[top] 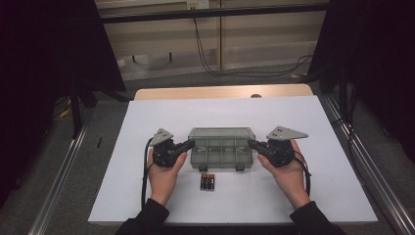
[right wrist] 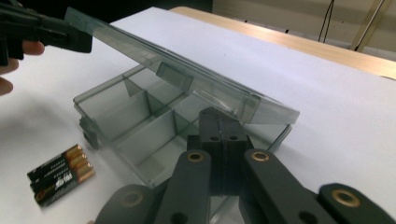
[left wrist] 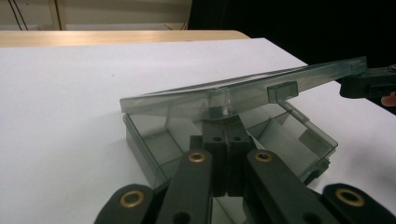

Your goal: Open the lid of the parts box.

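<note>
A translucent grey compartment box [top: 222, 152] sits mid-table on the white sheet, its base [left wrist: 149, 140] divided into empty cells. Its lid [left wrist: 224, 95] is tilted up off the front edge, hinged at the back. My left gripper [top: 188, 144] is shut, its joined tips [left wrist: 226, 133] tucked under the lid's left end. My right gripper [top: 252, 143] is shut too, its tips [right wrist: 218, 121] under the lid's [right wrist: 187, 70] right end. A pack of batteries [top: 207, 181] lies flat in front of the box, also seen as batteries [right wrist: 60, 175] beside the base [right wrist: 121, 112].
The white sheet [top: 147, 196] covers most of a wooden table [top: 220, 91]. Metal rails [top: 63, 166] run along both sides, and cables hang at the back wall. The person's hands enter from the bottom edge.
</note>
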Available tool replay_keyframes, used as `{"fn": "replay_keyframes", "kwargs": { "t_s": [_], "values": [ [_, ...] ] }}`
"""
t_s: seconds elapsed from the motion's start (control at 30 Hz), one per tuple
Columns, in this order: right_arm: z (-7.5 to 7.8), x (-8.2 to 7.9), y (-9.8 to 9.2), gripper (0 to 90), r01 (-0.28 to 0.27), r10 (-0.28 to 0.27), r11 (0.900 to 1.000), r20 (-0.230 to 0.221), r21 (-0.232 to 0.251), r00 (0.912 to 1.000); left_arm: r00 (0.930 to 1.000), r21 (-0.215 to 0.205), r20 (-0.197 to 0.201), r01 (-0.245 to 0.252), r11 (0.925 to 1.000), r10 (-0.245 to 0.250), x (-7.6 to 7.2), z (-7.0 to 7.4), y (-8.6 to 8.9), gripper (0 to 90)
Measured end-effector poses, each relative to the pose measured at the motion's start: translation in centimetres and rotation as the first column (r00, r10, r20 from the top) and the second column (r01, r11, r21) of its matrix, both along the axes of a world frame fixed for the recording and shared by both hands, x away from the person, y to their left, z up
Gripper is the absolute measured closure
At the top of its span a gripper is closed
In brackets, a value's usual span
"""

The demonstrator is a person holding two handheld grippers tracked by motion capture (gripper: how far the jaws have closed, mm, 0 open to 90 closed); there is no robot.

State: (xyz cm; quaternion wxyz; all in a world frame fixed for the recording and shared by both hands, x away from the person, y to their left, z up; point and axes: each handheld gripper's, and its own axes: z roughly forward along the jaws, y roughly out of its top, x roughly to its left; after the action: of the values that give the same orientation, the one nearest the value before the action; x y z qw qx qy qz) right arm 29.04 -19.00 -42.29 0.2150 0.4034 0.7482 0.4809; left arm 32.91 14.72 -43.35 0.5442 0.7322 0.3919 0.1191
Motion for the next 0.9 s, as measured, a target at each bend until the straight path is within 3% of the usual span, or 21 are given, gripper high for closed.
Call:
{"fn": "replay_keyframes", "kwargs": {
  "t_s": [0.3,0.43,0.47,0.63,0.8,0.87,0.9],
  "values": [
    [0.5,0.8,0.5,90.0,0.039,-0.04,0.999,0.029,0.009,0.9988,0.9992,-0.023,0.023,-0.031,0.9992,0.032,0.9,0.3,0.0,90.0],
    [0.8,1.3,0.7,90.0,0.066,-0.068,0.997,0.04,0.046,0.9969,0.9986,-0.04,0.03,-0.042,0.9983,0.043,1.2,0.4,-0.3,90.0],
    [0.8,1.4,0.7,90.0,0.07,-0.072,0.996,0.044,0.048,0.9964,0.9987,-0.022,0.035,-0.035,0.9991,0.036,1.3,0.5,-0.3,90.0],
    [1.2,2.0,0.9,90.0,0.086,-0.089,0.995,0.055,0.056,0.9945,0.9974,-0.041,0.047,-0.053,0.9977,0.055,1.6,1.0,-0.3,90.0],
    [1.8,2.5,1.0,90.0,0.094,-0.098,0.994,0.064,0.064,0.9932,0.9951,-0.038,0.093,-0.032,0.9988,0.035,1.1,1.9,0.2,90.0],
    [2.0,2.7,1.0,90.0,0.101,-0.105,0.993,0.064,0.063,0.9924,0.9937,-0.032,0.108,-0.028,0.9991,0.031,1.0,1.9,0.4,82.1],
    [2.0,2.8,1.0,90.0,0.093,-0.097,0.994,0.068,0.061,0.9929,0.9913,-0.026,0.12,-0.051,0.9984,0.054,0.9,1.7,0.5,77.6]
  ]
}}
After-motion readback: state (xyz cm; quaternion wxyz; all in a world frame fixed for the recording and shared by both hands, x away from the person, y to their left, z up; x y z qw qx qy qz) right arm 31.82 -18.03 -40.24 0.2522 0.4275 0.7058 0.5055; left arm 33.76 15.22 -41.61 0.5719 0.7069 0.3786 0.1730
